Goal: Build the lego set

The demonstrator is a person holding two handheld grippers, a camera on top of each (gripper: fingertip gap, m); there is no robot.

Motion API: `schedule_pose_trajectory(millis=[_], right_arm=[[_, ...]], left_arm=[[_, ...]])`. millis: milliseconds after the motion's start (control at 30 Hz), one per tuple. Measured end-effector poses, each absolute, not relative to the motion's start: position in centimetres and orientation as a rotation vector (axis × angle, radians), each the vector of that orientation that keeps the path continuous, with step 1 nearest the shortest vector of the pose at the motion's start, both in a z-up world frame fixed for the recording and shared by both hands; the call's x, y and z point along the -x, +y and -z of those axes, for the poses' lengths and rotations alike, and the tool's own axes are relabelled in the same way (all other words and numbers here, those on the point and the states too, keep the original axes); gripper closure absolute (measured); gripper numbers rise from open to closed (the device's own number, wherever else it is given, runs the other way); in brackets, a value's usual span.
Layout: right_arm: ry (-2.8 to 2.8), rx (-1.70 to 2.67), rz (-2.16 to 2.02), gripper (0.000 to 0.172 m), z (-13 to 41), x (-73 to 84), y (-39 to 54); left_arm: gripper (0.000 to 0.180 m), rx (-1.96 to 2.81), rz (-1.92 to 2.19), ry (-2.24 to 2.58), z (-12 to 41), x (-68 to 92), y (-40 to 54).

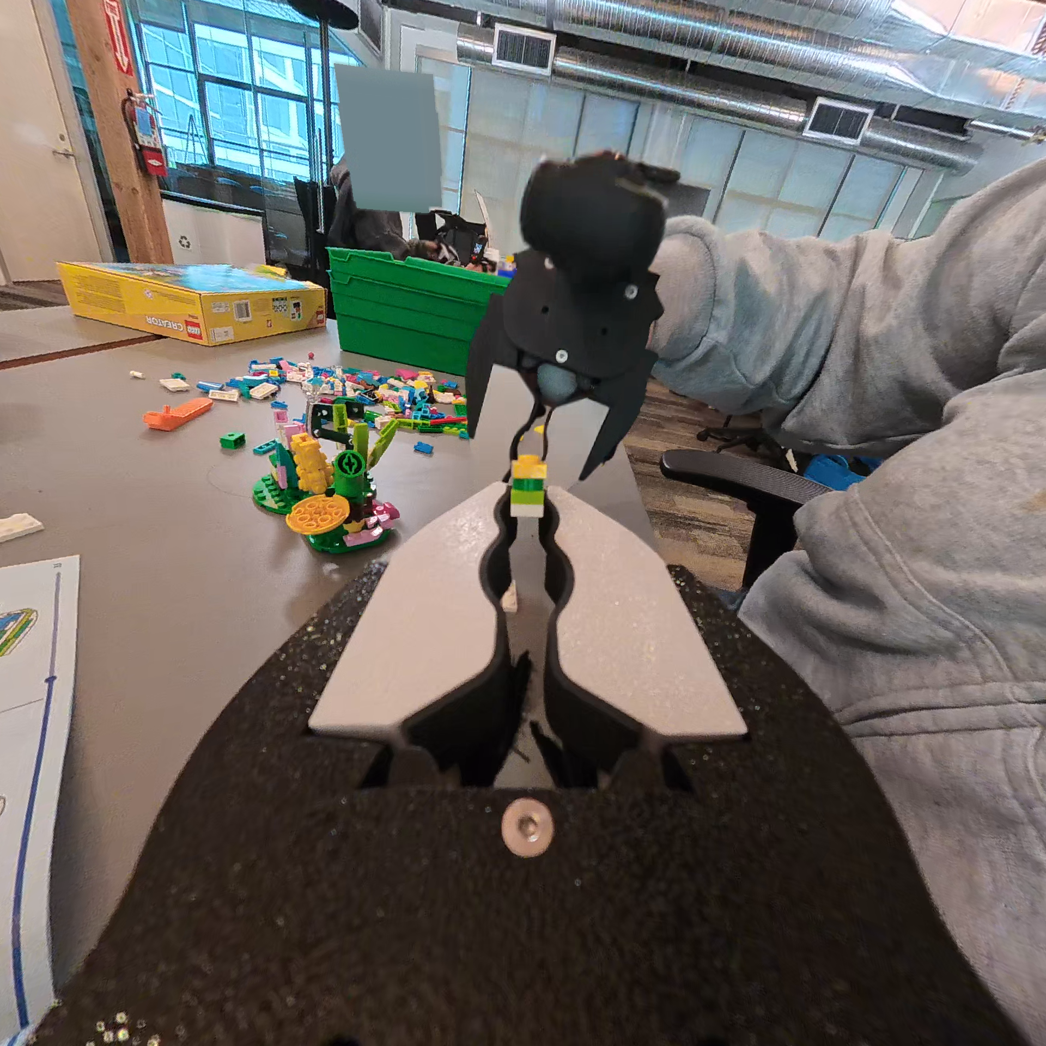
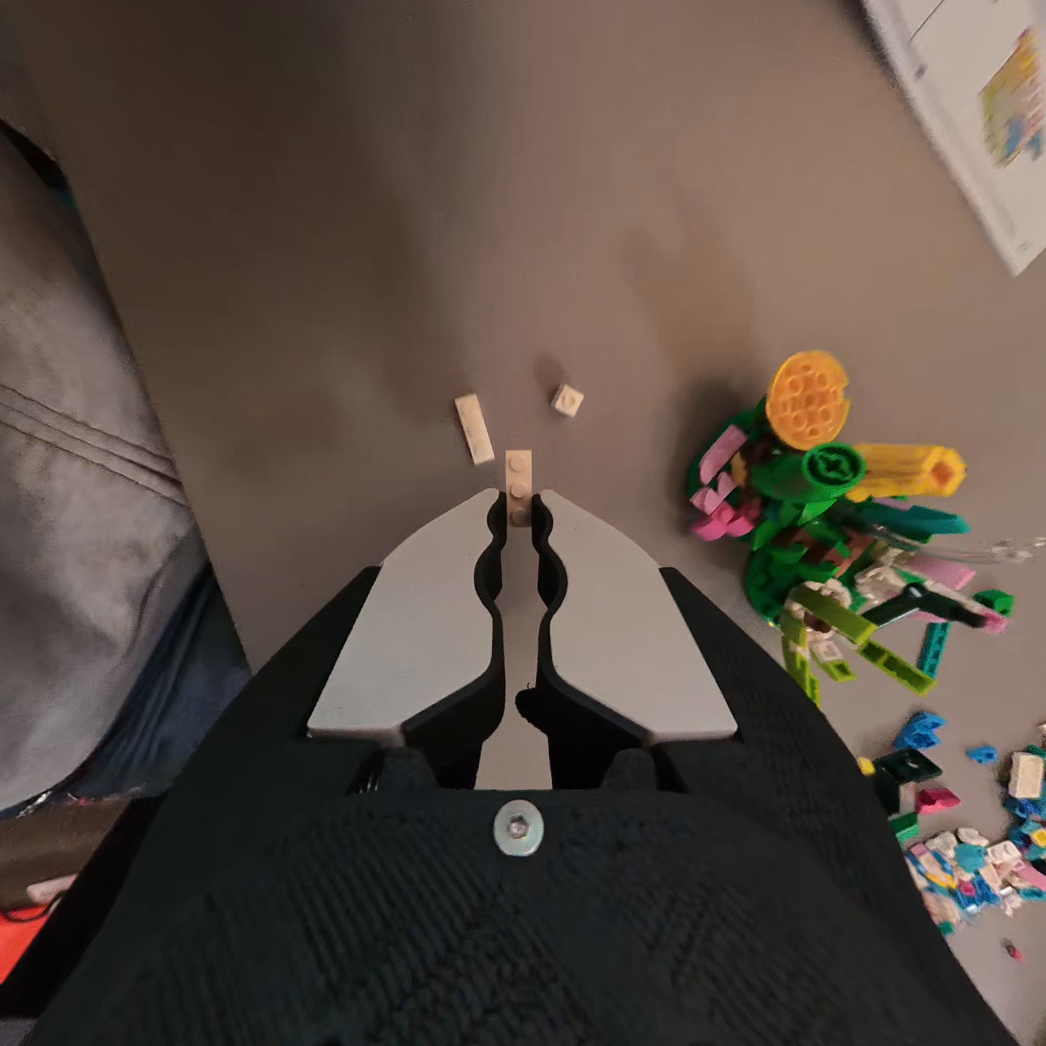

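Above the grey table [image 1: 141,566] we hold the left gripper [image 1: 526,498] level, pointing forward, its fingertips clenched on a small brick stack [image 1: 527,489] of yellow, green, lime and white layers. Just beyond that stack our right gripper [image 2: 518,498] hangs from a grey sleeve [image 1: 792,317] reaching in from the right, tilted steeply so its fingers point down at the table. Its jaws grasp one end of a tan three-stud plate [image 2: 518,475], which juts forward past the fingertips. Near that plate, on the table, lie a second tan plate [image 2: 472,430] and a small tan cube [image 2: 567,401]. Left of the brick stack stands a flower build [image 1: 322,487] with a yellow disc, and behind the build spread loose bricks [image 1: 351,390], a green bin [image 1: 407,305] and a yellow box [image 1: 192,300].
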State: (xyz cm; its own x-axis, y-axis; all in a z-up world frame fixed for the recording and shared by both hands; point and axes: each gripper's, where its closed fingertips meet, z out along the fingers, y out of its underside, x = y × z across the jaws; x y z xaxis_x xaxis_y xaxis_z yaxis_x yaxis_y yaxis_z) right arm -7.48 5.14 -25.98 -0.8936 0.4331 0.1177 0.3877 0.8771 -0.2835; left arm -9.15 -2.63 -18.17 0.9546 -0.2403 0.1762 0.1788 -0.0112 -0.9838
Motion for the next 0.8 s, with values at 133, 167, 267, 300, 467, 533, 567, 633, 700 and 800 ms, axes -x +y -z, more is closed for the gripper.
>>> schedule_pose_trajectory(millis=[133,167,267,300,467,533,567,633,700,800], right_arm=[[-2.896,0.666,-0.360,0.165,27.4,7.2,6.0],[-2.897,0.672,-0.357,0.165,27.6,7.2,6.2],[-2.908,0.686,-0.334,0.165,28.3,6.9,6.7],[-2.906,0.698,-0.339,0.165,28.4,6.9,6.7],[-2.880,0.711,-0.422,0.147,27.3,7.0,6.0],[-2.805,0.699,-0.627,0.149,24.8,7.8,3.9],[-2.754,0.684,-0.775,0.149,23.0,8.1,2.4],[-2.656,0.629,-1.077,0.151,19.4,8.2,-0.7],[-2.597,0.566,-1.243,0.152,17.1,8.0,-2.9],[-2.578,0.462,-1.225,0.153,16.6,8.0,-4.2]], left_arm=[[0.173,1.560,0.341,0.052,18.4,9.0,-2.4],[0.173,1.561,0.344,0.050,18.4,9.0,-2.4],[0.173,1.554,0.352,0.046,18.4,9.0,-2.4],[0.173,1.550,0.356,0.045,18.3,9.0,-2.4],[0.173,1.543,0.371,0.048,18.2,8.8,-2.4],[0.173,1.551,0.352,0.060,18.3,8.8,-2.4],[0.173,1.563,0.333,0.073,18.4,8.7,-2.3],[0.173,1.595,0.294,0.112,18.8,8.4,-2.1],[0.173,1.615,0.274,0.150,19.1,7.9,-1.9],[0.173,1.628,0.266,0.196,19.3,7.2,-1.7]])
